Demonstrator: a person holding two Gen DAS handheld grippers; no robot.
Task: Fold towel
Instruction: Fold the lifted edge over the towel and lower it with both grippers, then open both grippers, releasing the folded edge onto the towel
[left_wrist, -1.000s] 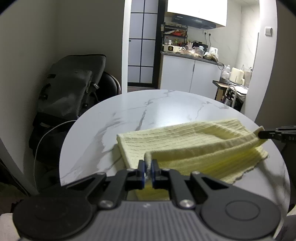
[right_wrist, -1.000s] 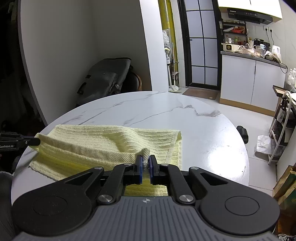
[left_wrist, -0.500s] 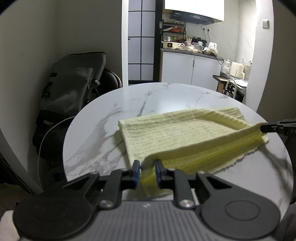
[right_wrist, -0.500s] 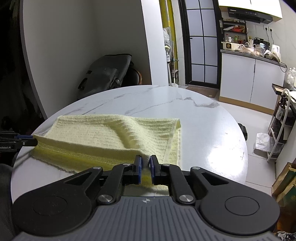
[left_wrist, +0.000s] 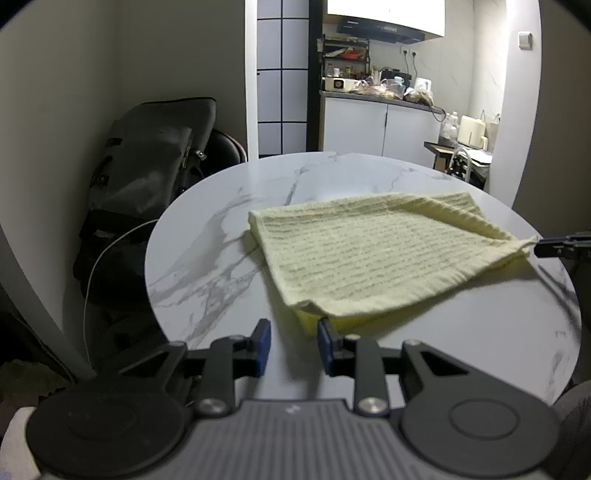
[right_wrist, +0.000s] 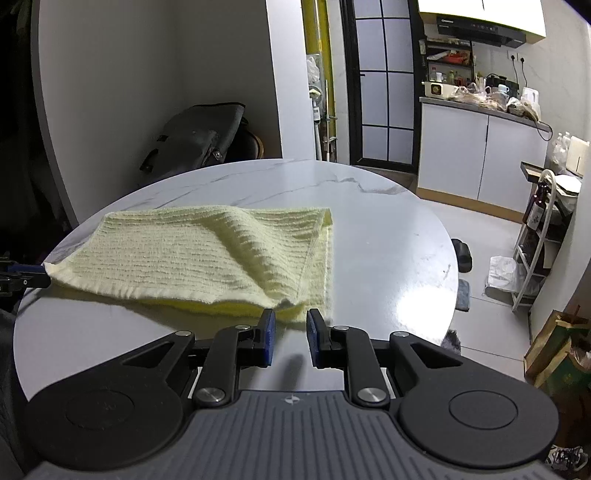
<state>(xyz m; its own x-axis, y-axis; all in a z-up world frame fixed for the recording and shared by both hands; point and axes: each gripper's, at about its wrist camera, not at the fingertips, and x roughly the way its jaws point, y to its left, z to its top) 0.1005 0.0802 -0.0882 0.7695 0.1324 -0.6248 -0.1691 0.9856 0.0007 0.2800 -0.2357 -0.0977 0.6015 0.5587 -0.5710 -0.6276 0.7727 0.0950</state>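
The towel (left_wrist: 373, 254) lies on the round marble bench (left_wrist: 221, 258), pale yellow and ribbed, doubled over so that a brighter yellow under-layer shows along the near edge. The top layer is not flat: in the right wrist view a raised ridge (right_wrist: 251, 251) runs diagonally across it, and the near edge looks blurred and slightly lifted, as if not fully settled. The left gripper (left_wrist: 293, 341) sits just short of the near left corner; its jaws have just been opening, the fingers (left_wrist: 263, 341) stand apart, and the corner lies ahead of them with nothing pressed between. The right gripper (right_wrist: 290, 332) is at the near right corner; its jaws have also just been opening, standing a little apart, with the corner at their tips and apparently free. The likely trouble is that the ridge stays in the fold, leaving a lumpy, skewed half; a corner could also snag on a blue pad as a gripper draws away, dragging the top layer off its under-layer. A dark bag (left_wrist: 147, 158) sits on a chair beyond the bench.
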